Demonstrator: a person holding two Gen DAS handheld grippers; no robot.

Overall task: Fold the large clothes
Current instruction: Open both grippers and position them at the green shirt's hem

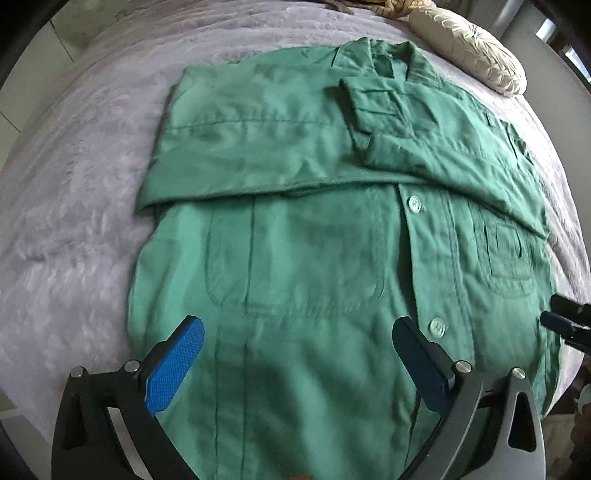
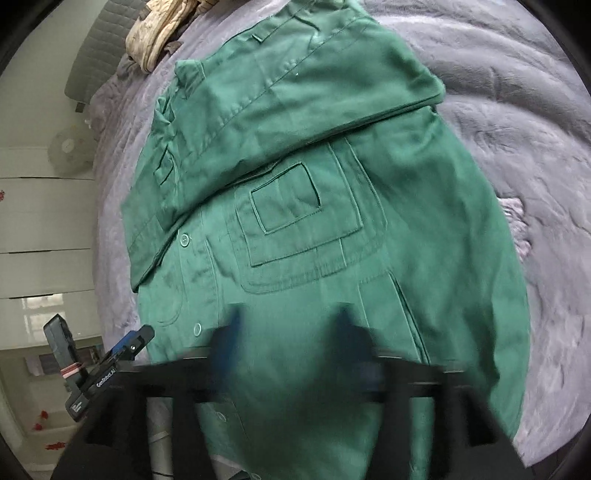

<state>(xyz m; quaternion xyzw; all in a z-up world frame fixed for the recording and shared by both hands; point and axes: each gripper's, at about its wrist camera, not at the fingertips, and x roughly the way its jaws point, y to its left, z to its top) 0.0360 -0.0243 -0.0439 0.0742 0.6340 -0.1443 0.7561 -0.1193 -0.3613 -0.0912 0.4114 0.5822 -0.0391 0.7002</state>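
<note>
A large green button-up work shirt (image 1: 295,240) lies front up on the bed, collar at the far end, both sleeves folded across the chest. It also shows in the right wrist view (image 2: 314,221). My left gripper (image 1: 299,339) is open and empty, hovering over the shirt's lower front near the hem, its blue pads (image 1: 177,365) wide apart. My right gripper (image 2: 288,332) is open and empty over the lower front on the other side; its fingers are motion-blurred. The right gripper also shows at the right edge of the left wrist view (image 1: 569,325), and the left gripper at the lower left of the right wrist view (image 2: 125,347).
A grey-lilac plush blanket (image 1: 74,221) covers the bed. A beige ruffled pillow (image 1: 472,48) lies at the far end by the collar, also in the right wrist view (image 2: 155,33). White drawers (image 2: 40,236) stand beside the bed.
</note>
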